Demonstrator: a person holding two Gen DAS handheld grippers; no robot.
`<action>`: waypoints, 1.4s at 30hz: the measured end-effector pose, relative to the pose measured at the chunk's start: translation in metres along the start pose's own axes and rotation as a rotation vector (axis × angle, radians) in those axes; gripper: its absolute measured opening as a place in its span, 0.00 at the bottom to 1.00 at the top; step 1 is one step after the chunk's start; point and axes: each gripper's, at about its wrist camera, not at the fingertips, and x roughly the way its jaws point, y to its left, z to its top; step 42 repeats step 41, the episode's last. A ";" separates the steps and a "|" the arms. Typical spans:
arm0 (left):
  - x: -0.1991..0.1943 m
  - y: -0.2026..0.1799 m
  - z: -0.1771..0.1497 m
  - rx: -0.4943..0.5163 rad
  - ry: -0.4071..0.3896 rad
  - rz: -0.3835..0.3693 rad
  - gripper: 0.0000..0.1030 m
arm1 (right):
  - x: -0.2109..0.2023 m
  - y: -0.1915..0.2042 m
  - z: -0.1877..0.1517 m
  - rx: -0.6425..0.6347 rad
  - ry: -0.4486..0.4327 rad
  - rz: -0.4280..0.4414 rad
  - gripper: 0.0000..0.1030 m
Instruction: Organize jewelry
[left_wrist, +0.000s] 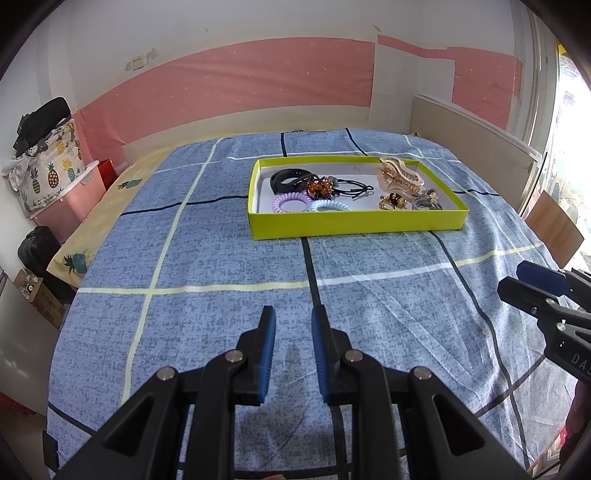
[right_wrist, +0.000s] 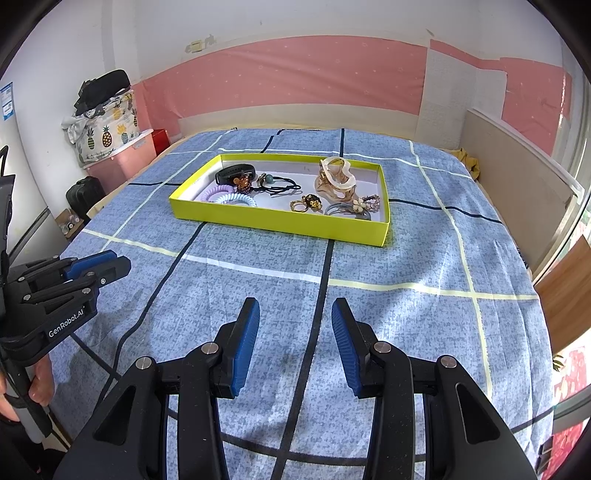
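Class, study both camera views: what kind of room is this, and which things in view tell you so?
Most likely a bedroom. The work surface is a bed with a checked blue sheet, a pineapple-print pillow lies at its side, and storage bins are stacked against the pink-and-white wall.

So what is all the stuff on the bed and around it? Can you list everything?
Shallow cardboard box: one, lime-yellow, on the blue checked bedspread.
Spiral hair ties: two, lilac and pale blue, box's near left corner.
Watch-like wrist band: one, black, box's far left.
Thin elastic hair tie with beads: one, black, box's middle.
Big claw hair clip: one, beige, box's right part.
Small ornaments and rings: several, gold and brown, near front wall.
Flower hair tie: one, cream and grey, box's near right corner.
Pineapple-print bag: one, white, on a pink plastic bin left of the bed.
Left gripper: black with blue pads, open, empty.
Right gripper: same, open wider, empty.
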 end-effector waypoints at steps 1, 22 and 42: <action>0.000 0.000 0.000 0.000 0.000 -0.001 0.20 | 0.000 0.000 0.000 -0.001 0.000 0.000 0.40; 0.002 -0.002 0.000 0.006 0.001 0.028 0.20 | 0.000 0.000 0.000 -0.001 0.000 -0.001 0.40; 0.004 -0.002 -0.001 -0.005 -0.004 0.031 0.20 | 0.000 -0.001 -0.001 0.000 0.002 -0.002 0.40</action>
